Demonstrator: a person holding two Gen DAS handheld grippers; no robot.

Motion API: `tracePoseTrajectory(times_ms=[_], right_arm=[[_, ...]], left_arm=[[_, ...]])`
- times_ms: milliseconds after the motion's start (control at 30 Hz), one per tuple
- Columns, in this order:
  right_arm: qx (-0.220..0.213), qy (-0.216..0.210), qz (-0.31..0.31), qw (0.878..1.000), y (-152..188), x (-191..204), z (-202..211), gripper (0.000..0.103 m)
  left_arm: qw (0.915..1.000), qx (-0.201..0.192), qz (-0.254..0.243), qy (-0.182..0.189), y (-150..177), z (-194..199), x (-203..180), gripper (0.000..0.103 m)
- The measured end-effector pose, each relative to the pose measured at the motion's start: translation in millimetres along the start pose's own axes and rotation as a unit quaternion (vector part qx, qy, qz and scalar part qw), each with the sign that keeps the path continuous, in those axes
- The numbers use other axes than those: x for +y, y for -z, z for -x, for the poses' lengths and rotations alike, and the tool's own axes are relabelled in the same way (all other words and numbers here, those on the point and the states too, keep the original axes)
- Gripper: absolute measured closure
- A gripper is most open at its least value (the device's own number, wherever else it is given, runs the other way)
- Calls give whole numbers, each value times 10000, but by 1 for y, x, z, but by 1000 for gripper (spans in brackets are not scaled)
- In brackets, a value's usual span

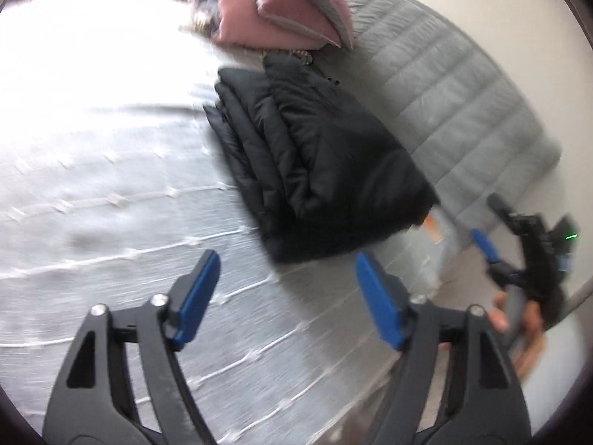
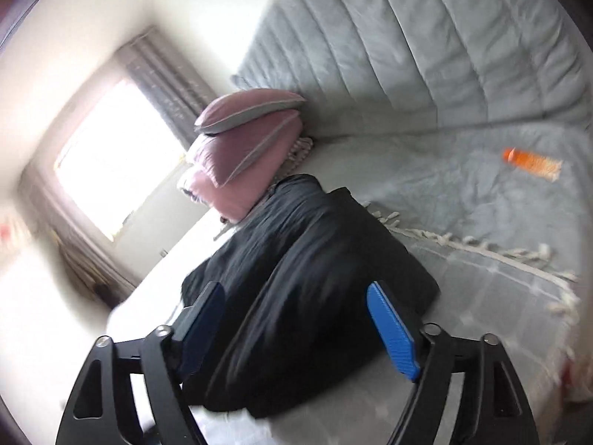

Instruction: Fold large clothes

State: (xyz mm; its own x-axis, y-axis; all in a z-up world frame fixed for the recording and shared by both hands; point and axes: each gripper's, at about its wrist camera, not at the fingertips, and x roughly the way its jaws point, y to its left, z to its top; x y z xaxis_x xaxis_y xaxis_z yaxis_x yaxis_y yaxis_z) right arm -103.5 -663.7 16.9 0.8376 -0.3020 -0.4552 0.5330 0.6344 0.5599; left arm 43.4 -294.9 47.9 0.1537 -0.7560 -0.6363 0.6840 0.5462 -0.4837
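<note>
A black puffer jacket [image 1: 315, 163] lies folded into a thick bundle on the white bedspread [image 1: 92, 148]. My left gripper [image 1: 285, 282] is open and empty, a short way in front of the bundle's near corner. My right gripper shows at the right of the left wrist view [image 1: 493, 222], held in a hand beside the bed. In the right wrist view the right gripper [image 2: 296, 319] is open and empty, its blue pads either side of the jacket [image 2: 307, 278] just beyond. Both views are motion-blurred.
Pink pillows [image 1: 274, 3] are stacked at the head of the bed, just past the jacket. A grey padded headboard [image 1: 456, 85] runs along the right. An orange bottle [image 2: 530, 161] lies on the grey blanket [image 2: 463, 193]. A bright window [image 2: 115, 159] is at left.
</note>
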Motion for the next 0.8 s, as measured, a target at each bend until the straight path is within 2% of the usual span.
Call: tracePoseTrajectory(times_ms=[100, 167, 233, 367, 467, 600, 800], right_arm=[[-111, 38, 446, 9989, 54, 33, 47, 17], [-116, 225, 712, 9971, 78, 49, 62, 16], [-120, 593, 1066, 9925, 98, 68, 79, 15], [-294, 963, 1534, 9830, 127, 95, 107, 12], [-305, 1087, 1737, 9783, 143, 105, 123, 5], [-304, 1221, 1936, 9730, 153, 113, 141, 4], [-283, 1242, 1945, 9726, 156, 119, 163, 0]], left_arm=[[9983, -197, -390, -396, 8, 34, -13, 7], [9955, -287, -542, -718, 19, 54, -18, 6], [9911, -328, -787, -1023, 28, 65, -25, 6], [9836, -421, -1190, -1286, 42, 85, -36, 6], [9831, -548, -1167, -1304, 52, 99, -39, 6], [9797, -626, -1345, -1349, 60, 109, -48, 6], [9760, -786, -1562, -1297, 63, 123, -66, 6]])
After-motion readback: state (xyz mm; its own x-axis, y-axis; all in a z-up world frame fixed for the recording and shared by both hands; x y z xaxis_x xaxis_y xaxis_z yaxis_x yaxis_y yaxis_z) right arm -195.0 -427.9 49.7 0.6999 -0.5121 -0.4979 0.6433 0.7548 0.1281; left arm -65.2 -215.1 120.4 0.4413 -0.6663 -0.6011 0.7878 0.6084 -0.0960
